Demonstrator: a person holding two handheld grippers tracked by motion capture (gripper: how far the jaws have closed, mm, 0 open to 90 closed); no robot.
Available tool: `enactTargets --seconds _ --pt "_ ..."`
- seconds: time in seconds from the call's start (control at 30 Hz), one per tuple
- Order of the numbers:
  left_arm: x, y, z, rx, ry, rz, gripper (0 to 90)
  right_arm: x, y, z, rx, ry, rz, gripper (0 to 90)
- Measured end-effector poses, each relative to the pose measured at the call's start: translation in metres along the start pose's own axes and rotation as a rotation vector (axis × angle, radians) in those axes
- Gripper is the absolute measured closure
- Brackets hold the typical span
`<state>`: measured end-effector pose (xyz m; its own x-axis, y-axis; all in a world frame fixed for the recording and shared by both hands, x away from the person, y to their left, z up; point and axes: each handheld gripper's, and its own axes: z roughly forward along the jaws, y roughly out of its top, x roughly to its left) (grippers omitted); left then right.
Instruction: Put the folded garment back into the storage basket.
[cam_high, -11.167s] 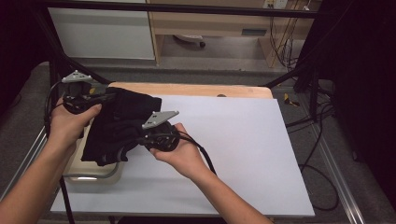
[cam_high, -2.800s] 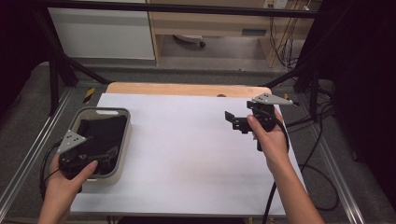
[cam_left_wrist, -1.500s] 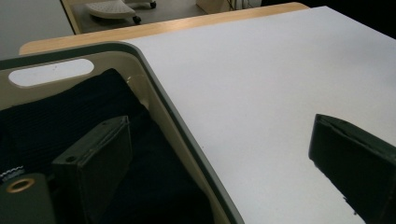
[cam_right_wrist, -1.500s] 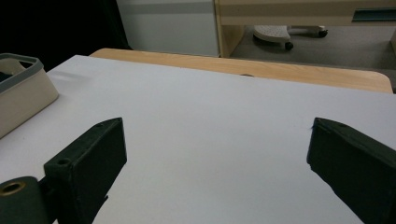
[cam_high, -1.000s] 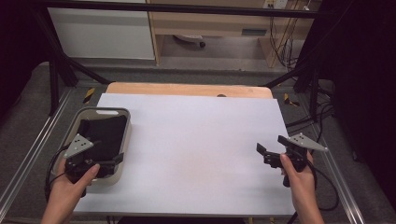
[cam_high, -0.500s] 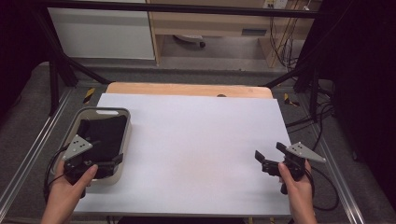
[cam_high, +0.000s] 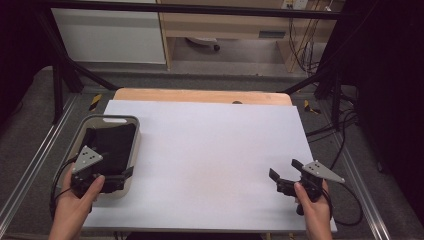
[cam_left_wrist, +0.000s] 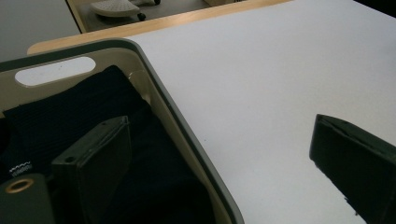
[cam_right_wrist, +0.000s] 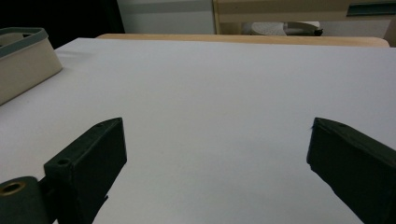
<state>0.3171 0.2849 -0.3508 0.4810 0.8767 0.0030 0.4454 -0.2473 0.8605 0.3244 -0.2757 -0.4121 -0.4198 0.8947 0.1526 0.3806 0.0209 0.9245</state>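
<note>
From above, the black cloth (cam_high: 107, 145) lay folded inside the bin (cam_high: 136, 145) at the near left of the white table (cam_high: 210, 150), filling most of it. The left gripper (cam_high: 122, 175) hung over the bin's near right corner, held in a hand (cam_high: 75, 207), its jaws apart and holding nothing. Far across at the near right edge, well apart from the bin, the right gripper (cam_high: 282, 175) sat low over bare table, jaws also spread and empty. In the left gripper view the cloth (cam_left_wrist: 70, 126) showed a fine knit weave with a small white mark near one edge, pressed against the bin wall (cam_left_wrist: 187, 140) below the handle slot (cam_left_wrist: 53, 77); one jaw stood over the cloth, the other out over the table. I judged it soft, light and limp, likely to sag and unfold when lifted, not fragile and not slippery, so a pinch on a thick folded edge or a bunched ridge near the middle would hold better than a single loose layer. In the right gripper view the two jaws stood wide with only table (cam_right_wrist: 210, 102) between them, and the bin's corner (cam_right_wrist: 23, 60) sat at the far left, with a wooden strip (cam_right_wrist: 243, 39) along the far edge.
</note>
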Motion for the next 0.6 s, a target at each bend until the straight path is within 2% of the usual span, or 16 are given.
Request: enactTargets --seconds 0.33,0.6 --pt "-0.009 0.001 0.005 -0.016 -0.027 0.015 5.9 0.007 -0.014 0.004 0.017 0.035 -0.009 5.1" --pt "-0.010 0.001 0.006 -0.022 -0.019 0.017 5.9 0.013 -0.021 0.006 0.030 0.056 -0.020 5.0"
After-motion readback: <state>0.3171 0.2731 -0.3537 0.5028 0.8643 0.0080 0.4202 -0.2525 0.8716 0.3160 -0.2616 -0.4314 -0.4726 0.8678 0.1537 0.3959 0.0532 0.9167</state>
